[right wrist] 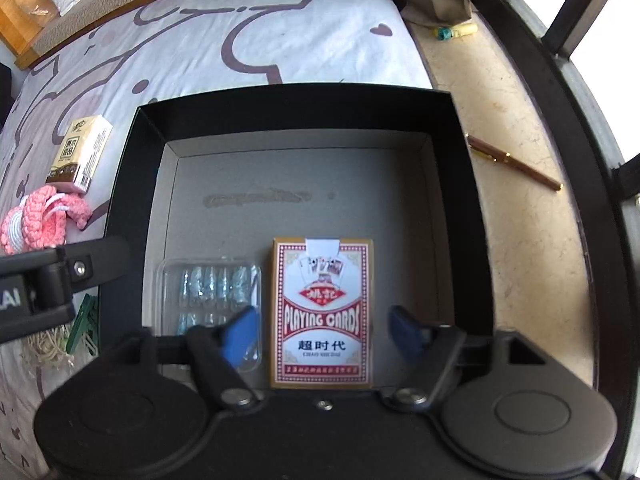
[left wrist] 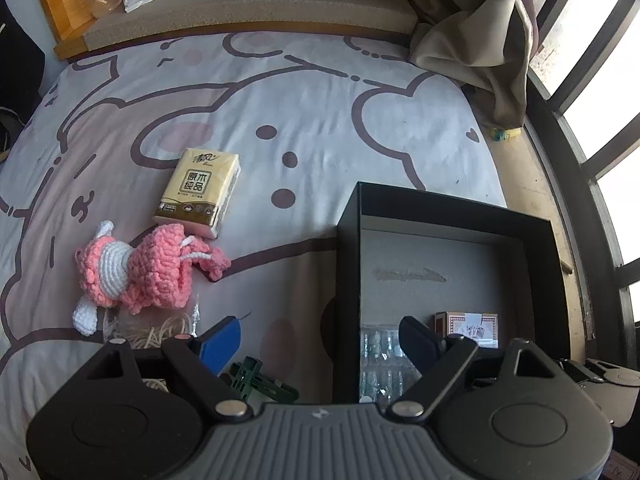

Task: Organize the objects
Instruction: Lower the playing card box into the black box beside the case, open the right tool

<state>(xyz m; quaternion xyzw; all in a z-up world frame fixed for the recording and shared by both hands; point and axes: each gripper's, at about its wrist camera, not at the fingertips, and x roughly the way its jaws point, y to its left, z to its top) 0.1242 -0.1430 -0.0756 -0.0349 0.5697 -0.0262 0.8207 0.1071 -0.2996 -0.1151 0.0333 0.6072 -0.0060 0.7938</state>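
A black open box (left wrist: 348, 264) (right wrist: 120, 200) sits on the bed at the right. Inside it lie a pack of playing cards (right wrist: 323, 312) (left wrist: 472, 326) and a clear plastic case (right wrist: 208, 284) (left wrist: 378, 356). My right gripper (right wrist: 325, 334) is open above the cards, holding nothing. My left gripper (left wrist: 320, 344) is open and empty over the box's left wall. On the bedsheet to the left lie a yellow tissue pack (left wrist: 199, 192) (right wrist: 80, 154), a pink crochet doll (left wrist: 136, 276) (right wrist: 36, 220), a green clip (left wrist: 256, 380) (right wrist: 82, 326) and a bag of rubber bands (left wrist: 156, 332).
The bear-print bedsheet (left wrist: 312, 120) spreads ahead. A beige curtain (left wrist: 480, 28) hangs at the far right. A stone windowsill (right wrist: 500, 160) beside the box carries a brown pen (right wrist: 516, 162) and a yellow-green item (right wrist: 454, 32). Dark window bars run along the right.
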